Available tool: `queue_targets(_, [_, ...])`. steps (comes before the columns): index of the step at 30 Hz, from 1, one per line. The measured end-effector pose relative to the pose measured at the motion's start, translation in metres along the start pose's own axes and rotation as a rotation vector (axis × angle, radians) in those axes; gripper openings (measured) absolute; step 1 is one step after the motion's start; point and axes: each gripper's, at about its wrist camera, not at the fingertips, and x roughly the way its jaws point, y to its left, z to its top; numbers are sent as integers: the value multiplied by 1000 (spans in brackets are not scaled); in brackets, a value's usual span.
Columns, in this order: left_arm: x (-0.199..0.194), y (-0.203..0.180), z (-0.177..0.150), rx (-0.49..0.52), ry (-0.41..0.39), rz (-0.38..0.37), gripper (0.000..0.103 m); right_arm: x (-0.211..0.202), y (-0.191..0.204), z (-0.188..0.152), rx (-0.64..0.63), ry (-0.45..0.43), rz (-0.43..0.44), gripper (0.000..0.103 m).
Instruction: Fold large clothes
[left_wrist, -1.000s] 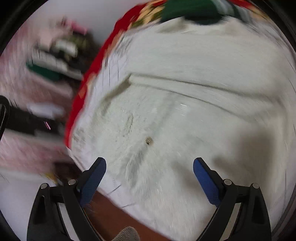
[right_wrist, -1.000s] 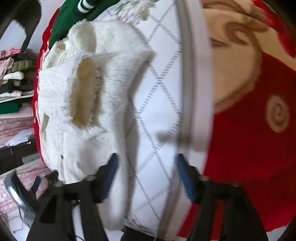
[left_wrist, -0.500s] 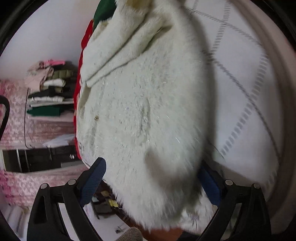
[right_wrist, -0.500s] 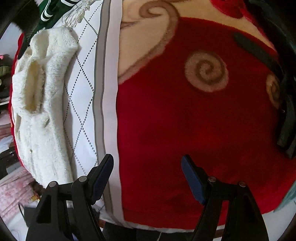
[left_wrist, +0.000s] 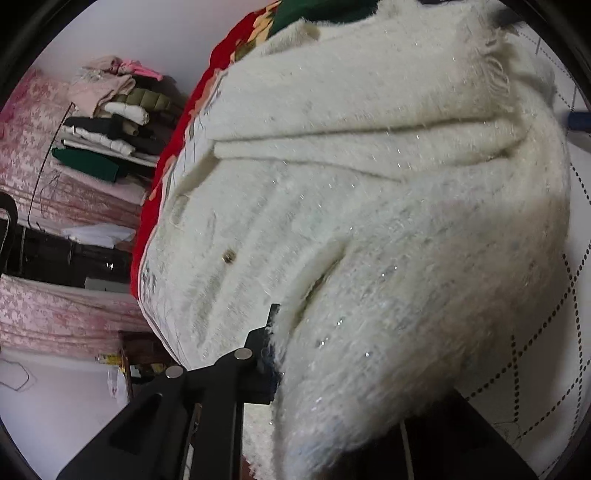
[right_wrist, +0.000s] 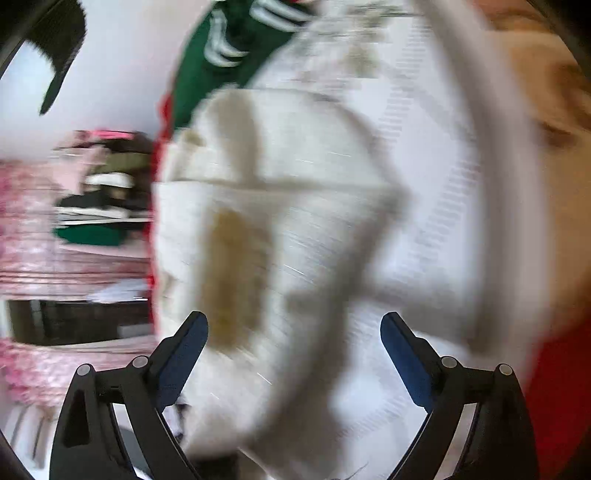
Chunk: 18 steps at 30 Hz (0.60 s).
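Left claw bites the sweater hem; right claw spreads wide.

The left claw (left_wrist: 275, 354) stood wide over the sweater (left_wrist: 369, 206) half a second ago; its jaws have just been closing and now pinch the fluffy near edge, which bulges over and hides one finger. The right claw (right_wrist: 293, 334) has just been opening: its jaws are wide apart with nothing pinched, the sweater lying ahead and to its left on the quilt (right_wrist: 436, 206), the view blurred. One corner looks secured; the other side likely still needs a grip before a fold.
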Motion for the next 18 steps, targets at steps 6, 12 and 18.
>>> queue_targets(6, [-5, 2, -8, 52, -33, -21, 13, 55, -3, 13, 137, 104, 83, 96])
queue_targets(12, [-22, 25, -19, 73, -63, -97, 11, 56, 16, 0, 191, 69, 35, 25])
queue_targets(18, [-71, 74, -43, 133, -98, -313, 12, -70, 45, -35, 182, 57, -106, 24])
